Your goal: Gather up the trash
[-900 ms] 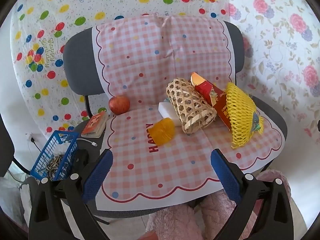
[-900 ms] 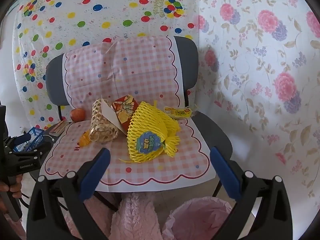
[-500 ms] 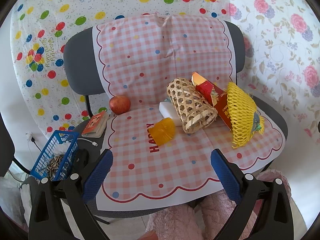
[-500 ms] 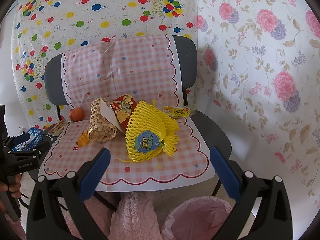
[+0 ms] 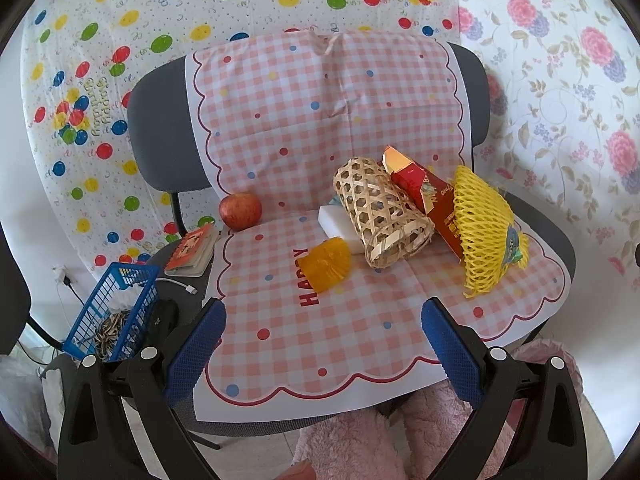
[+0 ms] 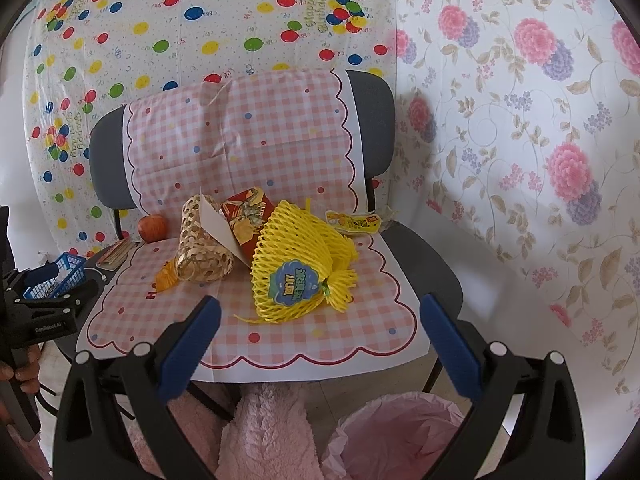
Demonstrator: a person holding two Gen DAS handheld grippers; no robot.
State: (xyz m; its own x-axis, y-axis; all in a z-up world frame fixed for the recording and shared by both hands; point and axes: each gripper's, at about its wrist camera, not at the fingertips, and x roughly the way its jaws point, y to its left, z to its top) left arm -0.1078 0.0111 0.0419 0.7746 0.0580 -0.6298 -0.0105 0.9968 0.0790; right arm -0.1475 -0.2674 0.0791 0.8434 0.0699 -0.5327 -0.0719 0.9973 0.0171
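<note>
The left gripper (image 5: pixel 322 334) stood fully open and held nothing; beyond its left finger lay an apple (image 5: pixel 240 211), and ahead between the fingers an orange wrapper (image 5: pixel 326 259) and a basket (image 5: pixel 382 218). The right gripper (image 6: pixel 318 332) gaped empty too, yellow foam net (image 6: pixel 298 270) just ahead between its fingers, snack packet (image 6: pixel 354 222) farther off, pink bin (image 6: pixel 396 436) beneath.

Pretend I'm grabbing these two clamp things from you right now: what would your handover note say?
Left gripper and right gripper: both open, empty, short of the chair seat.
On the seat: yellow foam net, red carton, bamboo basket, orange wrapper, yellow packet, apple.
Pink-lined bin stands on the floor in front.
Nothing picked up yet; all the trash remains.
</note>
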